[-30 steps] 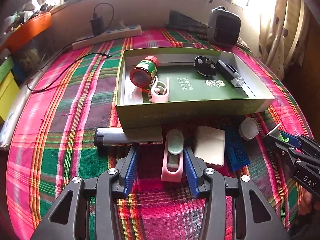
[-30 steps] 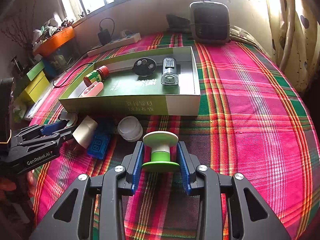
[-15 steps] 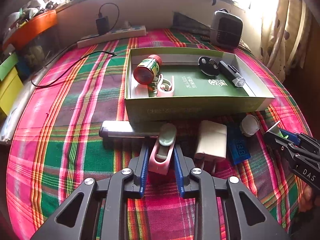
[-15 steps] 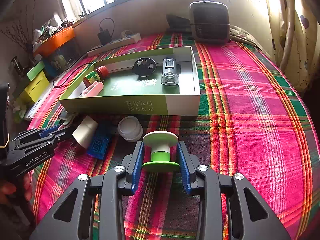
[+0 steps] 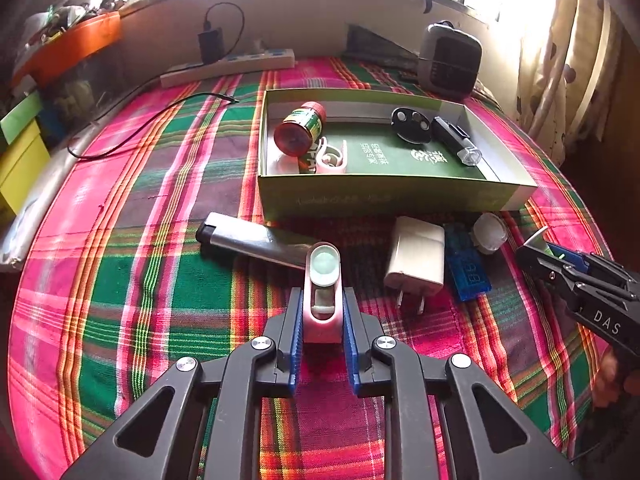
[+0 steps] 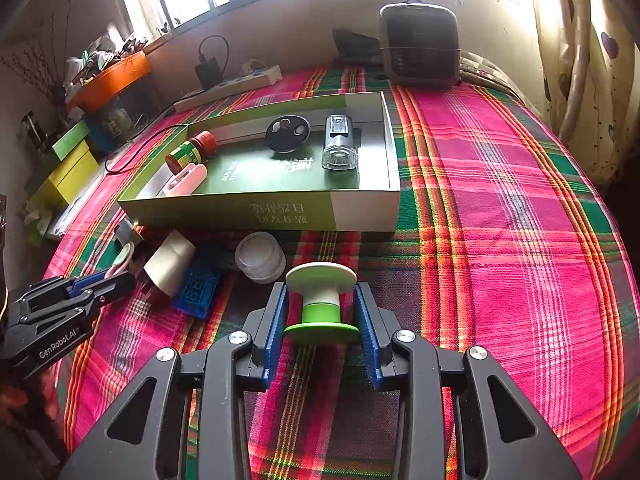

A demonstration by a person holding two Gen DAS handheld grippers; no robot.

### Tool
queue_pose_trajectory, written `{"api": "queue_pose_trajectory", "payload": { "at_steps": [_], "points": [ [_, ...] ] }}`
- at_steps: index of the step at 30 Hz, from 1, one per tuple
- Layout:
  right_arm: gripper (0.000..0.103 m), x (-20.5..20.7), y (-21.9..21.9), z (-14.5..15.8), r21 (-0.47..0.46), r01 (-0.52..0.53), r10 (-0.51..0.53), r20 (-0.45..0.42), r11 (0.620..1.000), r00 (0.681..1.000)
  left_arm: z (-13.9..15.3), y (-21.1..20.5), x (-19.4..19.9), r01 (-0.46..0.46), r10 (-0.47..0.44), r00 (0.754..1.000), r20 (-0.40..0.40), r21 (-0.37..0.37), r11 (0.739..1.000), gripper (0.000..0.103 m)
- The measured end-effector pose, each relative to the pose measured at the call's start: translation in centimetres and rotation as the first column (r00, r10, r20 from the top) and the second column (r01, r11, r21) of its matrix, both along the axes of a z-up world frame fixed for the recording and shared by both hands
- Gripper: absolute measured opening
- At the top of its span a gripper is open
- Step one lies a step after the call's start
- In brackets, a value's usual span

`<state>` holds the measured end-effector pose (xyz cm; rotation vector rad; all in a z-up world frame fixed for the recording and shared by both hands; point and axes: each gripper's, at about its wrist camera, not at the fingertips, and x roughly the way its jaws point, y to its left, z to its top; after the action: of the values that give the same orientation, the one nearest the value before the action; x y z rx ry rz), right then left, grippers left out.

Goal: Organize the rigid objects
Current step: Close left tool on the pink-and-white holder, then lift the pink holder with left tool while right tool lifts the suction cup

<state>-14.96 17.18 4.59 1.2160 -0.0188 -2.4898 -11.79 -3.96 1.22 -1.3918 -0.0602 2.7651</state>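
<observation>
My left gripper (image 5: pixel 321 316) is shut on a pink holder with a pale green lens (image 5: pixel 322 292), lifted a little over the plaid cloth. My right gripper (image 6: pixel 321 312) is shut on a green and white spool (image 6: pixel 321 300) just in front of the open green box (image 6: pixel 280 212). Inside the box (image 5: pixel 380 196) lie a red-capped bottle (image 5: pixel 301 130), a pink clip (image 5: pixel 331 158), a black round disc (image 5: pixel 411 126) and a clear-ended black light (image 5: pixel 456 140). On the cloth before the box lie a silver lighter (image 5: pixel 256 242), a white charger (image 5: pixel 416 262), a blue display module (image 5: pixel 468 268) and a small white jar (image 5: pixel 489 234).
A power strip (image 5: pixel 228 68) with a black adapter and a loose cable (image 5: pixel 152 120) lies at the back left. A grey heater (image 6: pixel 420 46) stands behind the box. Yellow and green boxes (image 6: pixel 70 168) sit off the left edge, curtains hang at right.
My left gripper closed on the pink holder and raised its far end off the cloth. The right gripper stayed still with the spool.
</observation>
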Motion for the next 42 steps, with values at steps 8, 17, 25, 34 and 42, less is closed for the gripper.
{"api": "queue_pose_trajectory", "payload": {
  "at_steps": [8, 17, 25, 34, 42],
  "points": [
    [0.035, 0.03, -0.11, 0.01, 0.013, 0.000, 0.000, -0.003, 1.000, 1.000, -0.15, 0.58, -0.83, 0.013, -0.014, 1.000, -0.006, -0.045, 0.999, 0.030],
    [0.035, 0.09, -0.22, 0.05, 0.020, 0.001, 0.000, -0.004, 1.000, 1.000, -0.14, 0.32, -0.72, 0.007, -0.008, 1.000, -0.020, -0.028, 1.000, 0.030],
    [0.035, 0.11, -0.27, 0.06, 0.023, 0.001, -0.001, -0.004, 1.000, 1.000, -0.11, 0.02, -0.59, -0.004, 0.003, 1.000, -0.027, -0.045, 0.999, 0.021],
    [0.035, 0.10, -0.29, 0.06, 0.025, 0.001, -0.001, -0.005, 1.000, 1.000, -0.12, -0.15, -0.55, -0.012, 0.011, 0.999, -0.030, -0.047, 0.999, 0.017],
    [0.035, 0.11, -0.27, 0.05, 0.030, 0.001, -0.001, -0.006, 1.000, 1.000, -0.12, -0.14, -0.54, -0.013, 0.011, 0.999, -0.031, -0.047, 0.999, 0.017]
  ]
}}
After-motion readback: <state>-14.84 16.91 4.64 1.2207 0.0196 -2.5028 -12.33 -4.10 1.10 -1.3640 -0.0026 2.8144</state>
